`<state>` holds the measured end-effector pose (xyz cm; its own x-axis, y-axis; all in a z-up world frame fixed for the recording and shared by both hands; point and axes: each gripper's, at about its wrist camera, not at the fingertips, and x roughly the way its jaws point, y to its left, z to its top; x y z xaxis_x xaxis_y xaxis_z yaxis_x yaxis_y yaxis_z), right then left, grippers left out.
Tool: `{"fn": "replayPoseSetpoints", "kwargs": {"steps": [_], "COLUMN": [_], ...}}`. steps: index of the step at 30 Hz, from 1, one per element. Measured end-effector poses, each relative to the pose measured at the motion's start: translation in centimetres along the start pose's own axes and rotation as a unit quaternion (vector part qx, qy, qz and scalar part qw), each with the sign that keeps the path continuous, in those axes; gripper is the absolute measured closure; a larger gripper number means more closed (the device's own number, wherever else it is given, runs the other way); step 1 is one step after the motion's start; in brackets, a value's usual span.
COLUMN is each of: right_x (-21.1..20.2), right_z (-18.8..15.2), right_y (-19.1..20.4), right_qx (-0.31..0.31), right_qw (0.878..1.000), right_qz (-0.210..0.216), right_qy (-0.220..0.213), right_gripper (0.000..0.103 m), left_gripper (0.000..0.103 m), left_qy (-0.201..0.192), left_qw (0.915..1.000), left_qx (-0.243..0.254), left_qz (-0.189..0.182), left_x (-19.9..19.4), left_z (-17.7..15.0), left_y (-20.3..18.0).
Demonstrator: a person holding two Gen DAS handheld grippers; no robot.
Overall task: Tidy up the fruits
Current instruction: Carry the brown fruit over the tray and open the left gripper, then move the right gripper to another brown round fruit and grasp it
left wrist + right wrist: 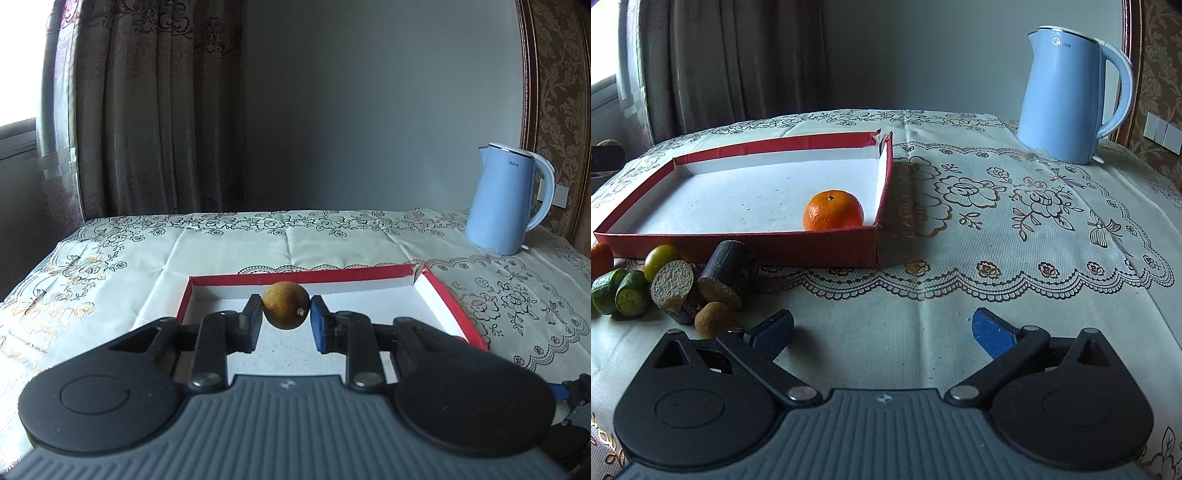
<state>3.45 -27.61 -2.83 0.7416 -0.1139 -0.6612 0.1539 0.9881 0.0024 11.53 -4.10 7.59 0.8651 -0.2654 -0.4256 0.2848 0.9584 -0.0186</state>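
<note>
My left gripper [286, 312] is shut on a small round brown fruit [285, 304] and holds it above the white floor of the red-rimmed tray [454, 306]. In the right wrist view the same tray [738, 245] holds one orange mandarin [833, 210] near its front right corner. My right gripper [882, 332] is open and empty, low over the tablecloth in front of the tray. Left of it lies a pile of fruit: two dark sugarcane pieces [729, 269], green limes [618, 291], a yellow-green fruit [661, 258], a brown fruit [711, 319] and an orange one [600, 258].
A light blue electric kettle [1067, 96] stands at the back right of the table; it also shows in the left wrist view [506, 199]. A floral lace tablecloth [1015, 229] covers the table. Curtains [147, 110] hang behind at the left.
</note>
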Motion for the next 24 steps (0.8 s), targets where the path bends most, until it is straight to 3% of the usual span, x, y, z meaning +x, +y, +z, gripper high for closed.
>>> {"fn": "replayPoseSetpoints", "kwargs": {"steps": [1,2,3,7,14,16,21,24], "right_x": [0.0,0.0,0.0,0.0,0.0,0.0,-0.2,-1.0], "right_z": [0.0,0.0,0.1,0.1,0.2,0.1,0.1,-0.2], "right_y": [-0.1,-0.1,-0.1,-0.3,-0.2,-0.3,-0.7,-1.2], "right_qx": [0.0,0.0,0.002,0.011,0.013,0.014,0.027,0.033], "right_qw": [1.0,1.0,1.0,1.0,1.0,1.0,0.999,0.997], "right_qz": [0.0,0.001,0.002,0.01,0.011,0.012,0.024,0.058], "right_qy": [0.0,0.0,-0.001,-0.005,-0.007,-0.007,-0.014,-0.038], "right_gripper": [0.0,0.0,0.0,0.0,0.0,0.0,0.0,0.0], "left_gripper": [0.049,0.015,0.001,0.0,0.0,0.0,0.0,0.0], "left_qy": [0.005,0.004,-0.008,-0.052,-0.045,-0.041,0.015,0.043], "left_qw": [0.9999,0.9997,0.9992,0.9981,0.9968,0.9952,0.9903,0.9869], "left_qx": [-0.011,-0.022,-0.033,-0.029,-0.055,-0.063,-0.112,-0.115], "left_qz": [0.004,0.011,0.021,0.017,0.037,0.062,0.082,0.104], "left_x": [0.7,0.9,0.6,-2.3,-7.6,-8.9,-9.2,-8.9], "left_z": [0.4,0.6,0.5,-1.5,-6.7,-8.3,-10.6,-11.6], "left_y": [0.4,0.8,1.3,2.6,4.9,5.8,8.2,8.7]}}
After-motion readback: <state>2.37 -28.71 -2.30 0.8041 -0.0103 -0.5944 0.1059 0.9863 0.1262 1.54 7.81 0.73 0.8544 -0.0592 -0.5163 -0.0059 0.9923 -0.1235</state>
